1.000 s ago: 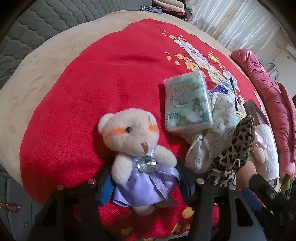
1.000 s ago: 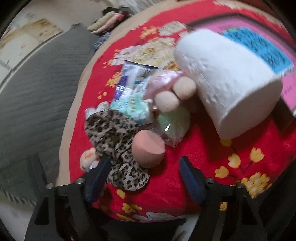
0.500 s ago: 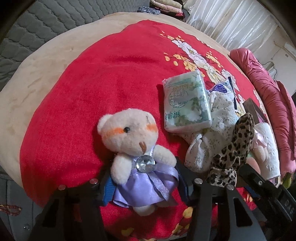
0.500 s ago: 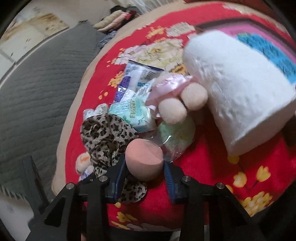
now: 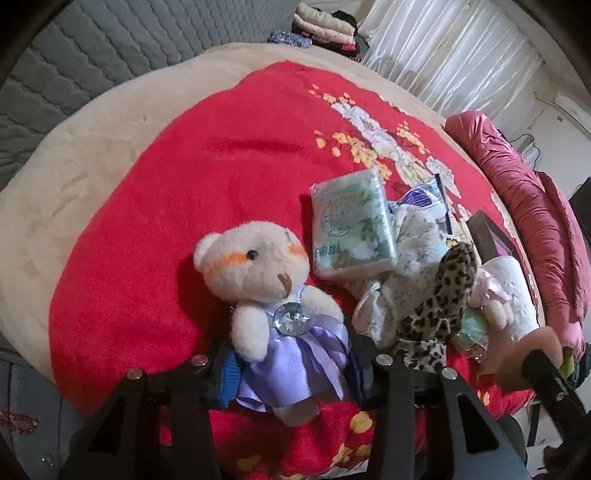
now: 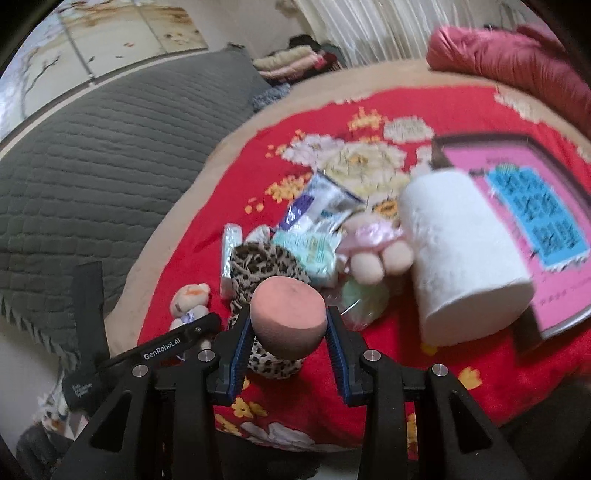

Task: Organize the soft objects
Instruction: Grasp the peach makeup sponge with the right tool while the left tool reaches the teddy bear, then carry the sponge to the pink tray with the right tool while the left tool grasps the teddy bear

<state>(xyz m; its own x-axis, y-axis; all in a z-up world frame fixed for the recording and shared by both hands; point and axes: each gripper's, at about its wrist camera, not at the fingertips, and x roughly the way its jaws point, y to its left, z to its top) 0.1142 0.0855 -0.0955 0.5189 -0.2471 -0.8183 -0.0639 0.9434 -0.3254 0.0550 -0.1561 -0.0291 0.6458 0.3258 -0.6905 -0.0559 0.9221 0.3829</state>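
Red blanket (image 5: 221, 177) covers bed; grey quilt (image 6: 92, 166) left of blanket, white curtain (image 5: 461, 55) behind, folded clothes (image 5: 325, 26) beyond.

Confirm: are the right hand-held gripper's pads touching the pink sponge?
Touching. The right wrist view shows both blue pads pressed against the sides of the pink sponge, which the right hand-held gripper holds clear of the red blanket.

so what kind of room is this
Most likely a bedroom: the things lie on a red flowered blanket spread over a bed, with a rolled quilt at its far side and white curtains behind.
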